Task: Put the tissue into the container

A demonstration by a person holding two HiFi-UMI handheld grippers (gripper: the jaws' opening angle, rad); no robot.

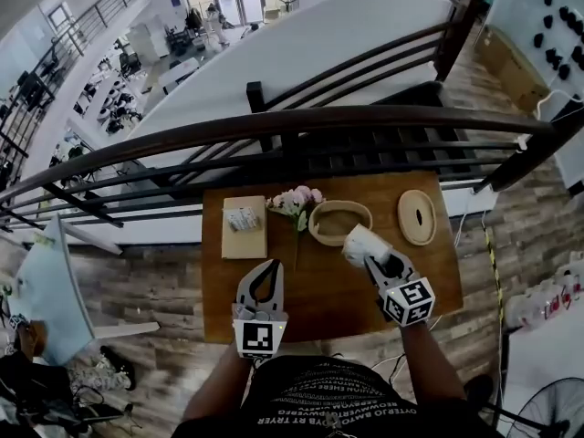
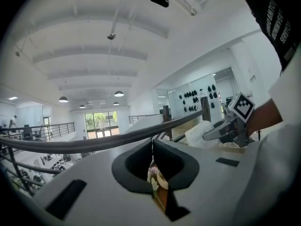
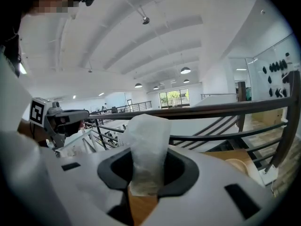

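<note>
A white tissue pack (image 1: 363,242) hangs just above the table, with my right gripper (image 1: 373,262) shut on it. It stands upright between the jaws in the right gripper view (image 3: 146,147). The oval wooden container (image 1: 339,223) lies open just left of and behind the tissue. Its oval lid (image 1: 417,217) with a slot lies to the right. My left gripper (image 1: 267,272) hovers over the table's front left part, its jaws together with nothing in them. The left gripper view shows the tissue (image 2: 198,134) at the right.
A tan box (image 1: 245,230) with a small packet on top sits at the table's left. Pink flowers (image 1: 297,201) lie between it and the container. A dark railing (image 1: 301,126) runs along the table's far side, above a drop to a lower floor.
</note>
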